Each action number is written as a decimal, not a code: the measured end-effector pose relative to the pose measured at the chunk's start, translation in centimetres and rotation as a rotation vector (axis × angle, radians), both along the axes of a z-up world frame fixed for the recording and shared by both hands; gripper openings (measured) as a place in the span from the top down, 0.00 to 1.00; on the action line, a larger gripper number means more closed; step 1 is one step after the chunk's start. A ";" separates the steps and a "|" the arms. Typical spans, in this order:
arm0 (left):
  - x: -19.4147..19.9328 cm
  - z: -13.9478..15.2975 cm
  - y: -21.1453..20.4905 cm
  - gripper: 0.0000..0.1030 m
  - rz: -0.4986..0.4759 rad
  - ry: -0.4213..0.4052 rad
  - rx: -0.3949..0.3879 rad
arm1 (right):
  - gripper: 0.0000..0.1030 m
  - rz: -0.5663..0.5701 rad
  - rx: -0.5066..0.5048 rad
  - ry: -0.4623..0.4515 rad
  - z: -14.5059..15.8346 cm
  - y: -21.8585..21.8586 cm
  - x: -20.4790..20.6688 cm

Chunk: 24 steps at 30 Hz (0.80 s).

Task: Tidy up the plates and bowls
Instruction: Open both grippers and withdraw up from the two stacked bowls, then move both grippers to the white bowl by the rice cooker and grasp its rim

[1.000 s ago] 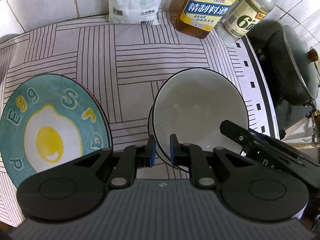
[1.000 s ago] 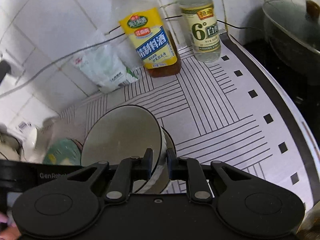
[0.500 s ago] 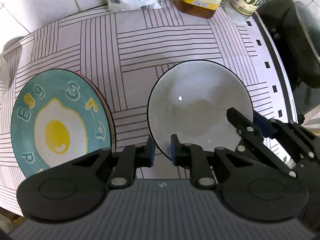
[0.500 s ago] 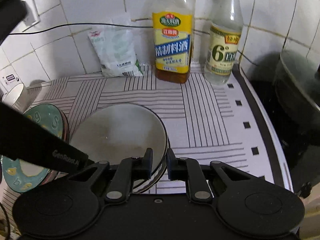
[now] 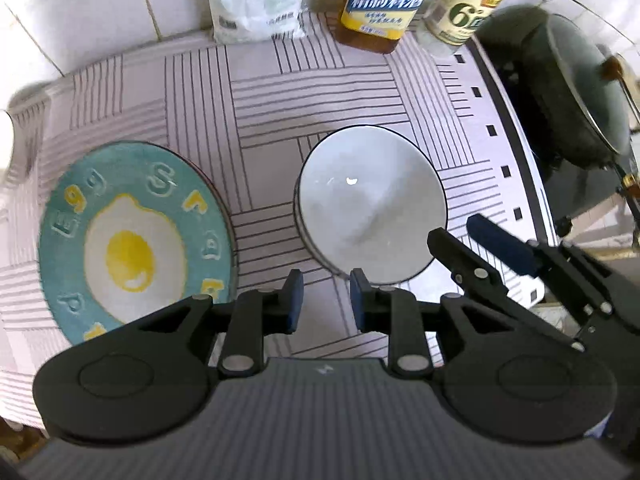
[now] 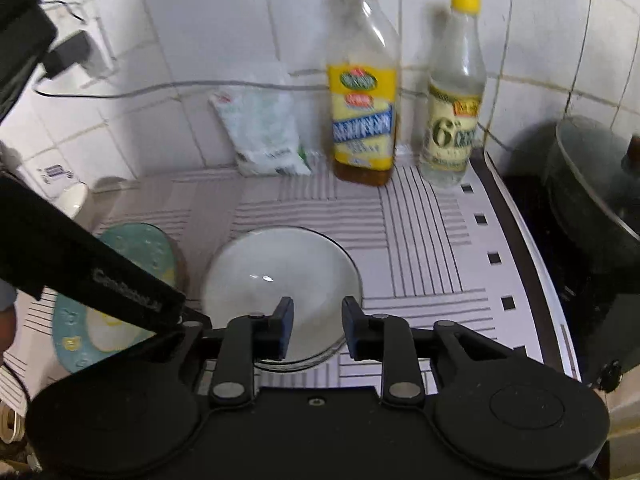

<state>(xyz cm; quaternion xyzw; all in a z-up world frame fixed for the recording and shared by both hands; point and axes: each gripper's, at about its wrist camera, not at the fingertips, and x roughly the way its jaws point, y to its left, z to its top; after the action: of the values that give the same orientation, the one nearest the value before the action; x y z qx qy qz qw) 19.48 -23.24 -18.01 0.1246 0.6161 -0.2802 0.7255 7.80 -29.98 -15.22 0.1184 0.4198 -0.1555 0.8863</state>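
Left wrist view: left gripper [image 5: 326, 300] spread wide, gripping nothing, hovering just short of the round white ceramic bowl stack with dark rims [image 5: 370, 204] on the striped white table mat [image 5: 280, 92]. Left of the bowl stack, apart: teal round plate with fried-egg print [image 5: 132, 240]. Right of the bowl stack: right gripper [image 6: 316, 326] parted too, empty, fingertips over the near rim.

White bowl [image 5: 370, 204] with dark rim, upright, nested in another, mid-counter, teal plate [image 5: 134, 240] with fried-egg design and raised letters, flat, to its left
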 end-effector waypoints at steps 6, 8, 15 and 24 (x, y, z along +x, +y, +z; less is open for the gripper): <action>-0.6 2.6 3.2 0.68 -0.078 -0.101 -0.004 | 0.60 0.002 -0.020 -0.081 2.5 2.9 -1.0; -0.5 3.2 4.7 0.68 -0.096 -0.119 -0.013 | 0.57 0.006 -0.037 -0.112 3.3 4.2 -1.3; 0.7 4.6 11.8 0.63 -0.097 -0.152 -0.036 | 0.42 0.037 -0.062 -0.213 5.1 9.0 -1.9; 5.4 5.5 23.1 0.56 -0.003 -0.201 -0.089 | 0.27 0.134 -0.041 -0.290 5.6 16.8 2.6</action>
<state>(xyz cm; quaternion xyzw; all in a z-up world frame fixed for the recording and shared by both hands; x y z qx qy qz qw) 24.89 -0.17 -12.51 0.1205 0.5271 -0.2945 0.7880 10.44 -13.20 -9.59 0.0932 0.2911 -0.0860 0.9483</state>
